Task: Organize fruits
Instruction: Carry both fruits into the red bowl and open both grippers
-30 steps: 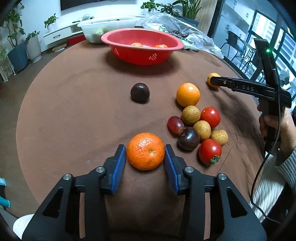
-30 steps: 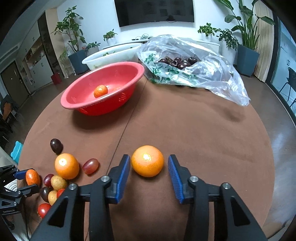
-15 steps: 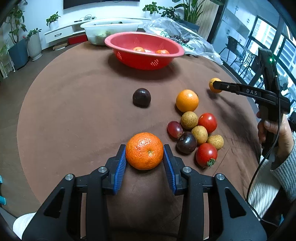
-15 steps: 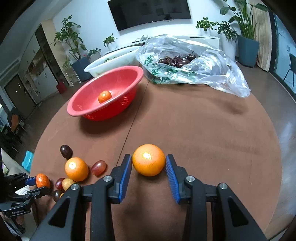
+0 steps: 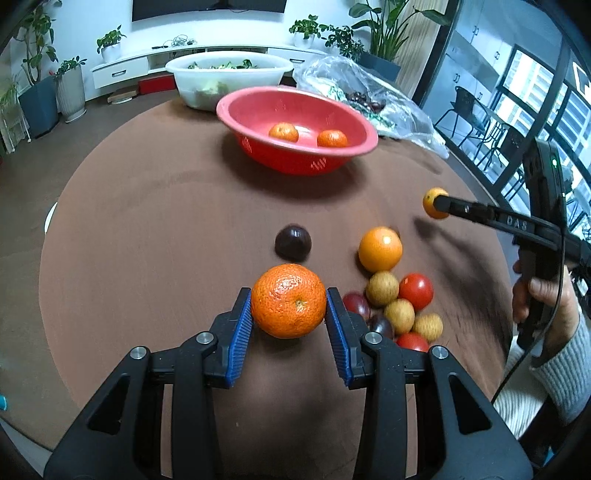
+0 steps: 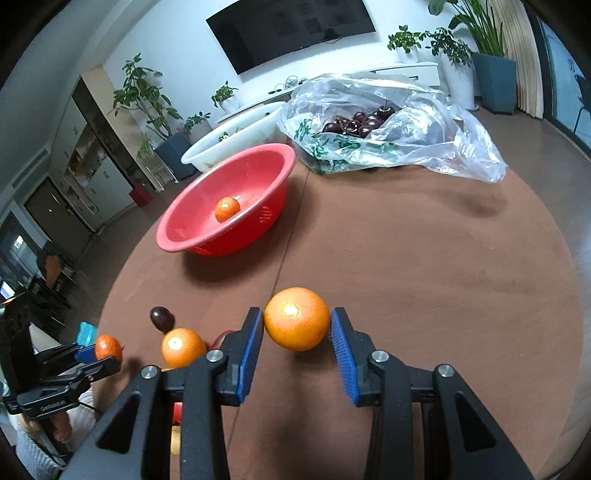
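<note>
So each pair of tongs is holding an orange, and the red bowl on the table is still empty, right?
Not quite. The red bowl is not empty: the left wrist view shows two small oranges inside. Each pair of tongs, left tongs and right tongs, does hold an orange.

A round brown desk (image 5: 155, 236) carries a white tub (image 5: 229, 79) of greens at its far edge. Beside the tub lies a clear plastic bag (image 6: 413, 125) holding dark cherries (image 6: 360, 122). A black television (image 6: 291, 29) hangs on the white wall. Potted plants (image 6: 147, 99) stand along the wall.
</note>
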The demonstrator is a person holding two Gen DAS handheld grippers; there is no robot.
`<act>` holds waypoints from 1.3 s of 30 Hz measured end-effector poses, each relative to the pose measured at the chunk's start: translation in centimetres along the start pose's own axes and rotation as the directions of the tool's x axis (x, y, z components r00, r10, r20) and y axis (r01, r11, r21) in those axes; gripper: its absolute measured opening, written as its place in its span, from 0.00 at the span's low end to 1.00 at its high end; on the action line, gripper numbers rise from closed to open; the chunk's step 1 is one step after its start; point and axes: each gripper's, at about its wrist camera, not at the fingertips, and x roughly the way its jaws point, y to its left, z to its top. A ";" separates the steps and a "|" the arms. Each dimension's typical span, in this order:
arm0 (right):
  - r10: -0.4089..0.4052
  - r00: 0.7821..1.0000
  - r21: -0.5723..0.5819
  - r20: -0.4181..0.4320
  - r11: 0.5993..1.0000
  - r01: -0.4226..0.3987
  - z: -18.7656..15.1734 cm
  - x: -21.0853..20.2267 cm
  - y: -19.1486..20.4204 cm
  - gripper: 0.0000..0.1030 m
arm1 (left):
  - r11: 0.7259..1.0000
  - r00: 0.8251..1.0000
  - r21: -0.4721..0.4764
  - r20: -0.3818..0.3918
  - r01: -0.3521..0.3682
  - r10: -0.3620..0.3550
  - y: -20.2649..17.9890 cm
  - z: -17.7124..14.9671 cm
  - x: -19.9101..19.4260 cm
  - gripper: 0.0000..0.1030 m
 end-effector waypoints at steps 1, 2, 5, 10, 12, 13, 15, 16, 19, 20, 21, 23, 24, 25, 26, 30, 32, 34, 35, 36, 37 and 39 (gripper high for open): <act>0.003 1.000 0.003 0.000 1.000 -0.003 0.0 0.0 0.0 0.40 | 1.000 1.000 0.001 0.002 0.002 -0.002 0.0 0.4 0.0 0.35; 0.011 1.000 0.006 -0.001 1.000 -0.011 0.1 0.0 0.1 0.40 | 1.000 1.000 0.003 0.007 0.003 -0.003 0.0 0.9 0.1 0.35; 0.035 0.999 0.016 0.003 0.999 -0.035 0.4 -0.1 0.3 0.40 | 1.000 1.000 0.003 0.019 0.008 -0.008 0.1 2.2 0.2 0.35; 0.061 0.998 0.015 0.013 0.998 -0.061 1.1 -0.4 1.0 0.40 | 1.000 0.999 0.004 0.038 0.024 -0.024 0.1 4.2 0.4 0.35; 0.067 0.998 0.015 0.021 0.998 -0.068 1.6 -0.5 1.2 0.40 | 1.000 0.999 0.012 0.045 0.023 -0.024 0.0 5.0 0.5 0.35; 0.071 0.997 0.016 0.023 0.997 -0.071 1.8 -0.5 1.3 0.40 | 1.000 0.999 0.014 0.048 0.022 -0.023 0.0 5.4 0.5 0.35; 0.081 0.996 0.020 0.029 0.996 -0.082 2.4 -0.3 1.4 0.40 | 1.000 0.998 0.013 0.054 0.023 -0.024 0.1 6.5 0.6 0.35; 0.087 0.996 0.019 0.030 0.996 -0.088 2.7 -0.2 1.6 0.40 | 1.000 0.998 0.013 0.056 0.025 -0.026 0.1 6.8 0.7 0.35; 0.098 0.995 0.009 0.033 0.995 -0.098 3.6 0.3 2.2 0.40 | 0.999 0.997 0.016 0.067 0.029 -0.030 0.1 8.2 0.9 0.35; 0.100 0.994 0.001 0.032 0.995 -0.100 3.9 0.5 2.6 0.40 | 0.999 0.997 0.019 0.069 0.028 -0.030 0.1 8.6 1.1 0.35; 0.102 0.994 -0.004 0.031 0.995 -0.101 4.2 0.6 2.7 0.40 | 0.999 0.997 0.024 0.070 0.027 -0.029 0.0 9.1 1.2 0.35; 0.109 0.994 -0.016 0.033 0.994 -0.108 4.9 1.0 3.4 0.40 | 0.999 0.997 0.034 0.074 0.019 -0.021 -0.1 10.0 1.6 0.35; 0.110 0.993 -0.021 0.033 0.994 -0.110 5.1 1.1 3.6 0.40 | 0.999 0.997 0.037 0.074 0.018 -0.021 -0.2 10.5 1.9 0.35; 0.111 0.993 -0.027 0.035 0.993 -0.111 5.5 1.4 4.0 0.40 | 0.999 0.997 0.038 0.075 0.020 -0.023 -0.2 10.9 2.1 0.35; 0.113 0.993 -0.033 0.037 0.993 -0.111 5.8 1.6 4.3 0.40 | 0.999 0.997 0.039 0.077 0.019 -0.022 -0.2 11.3 2.3 0.35; 0.115 0.992 -0.056 0.041 0.992 -0.113 7.3 2.5 5.0 0.40 | 0.999 0.997 0.049 0.074 0.021 -0.025 -0.6 12.9 3.5 0.35; 0.114 0.993 -0.066 0.042 0.992 -0.111 8.0 3.1 5.3 0.40 | 0.998 0.997 0.054 0.070 0.024 -0.027 -0.7 13.5 4.2 0.35; 0.111 0.993 -0.075 0.041 0.991 -0.108 8.7 3.6 5.6 0.40 | 0.998 0.998 0.063 0.064 0.021 -0.025 -0.9 14.0 4.9 0.35; 0.109 0.993 -0.079 0.039 0.991 -0.106 9.2 4.0 5.6 0.40 | 0.997 0.998 0.068 0.061 0.020 -0.024 -1.0 14.3 5.3 0.35; 0.106 0.994 -0.084 0.037 0.991 -0.103 9.4 4.2 5.9 0.40 | 0.997 0.998 0.072 0.058 0.018 -0.022 -1.1 14.6 5.6 0.35; 0.100 0.994 -0.090 0.036 0.991 -0.097 9.8 4.6 6.1 0.40 | 0.997 0.998 0.076 0.056 0.016 -0.020 -1.2 14.7 5.9 0.35; 0.091 0.995 -0.101 0.030 0.991 -0.087 10.2 5.3 6.3 0.40 | 0.996 0.998 0.087 0.054 0.010 -0.015 -1.3 15.0 6.4 0.35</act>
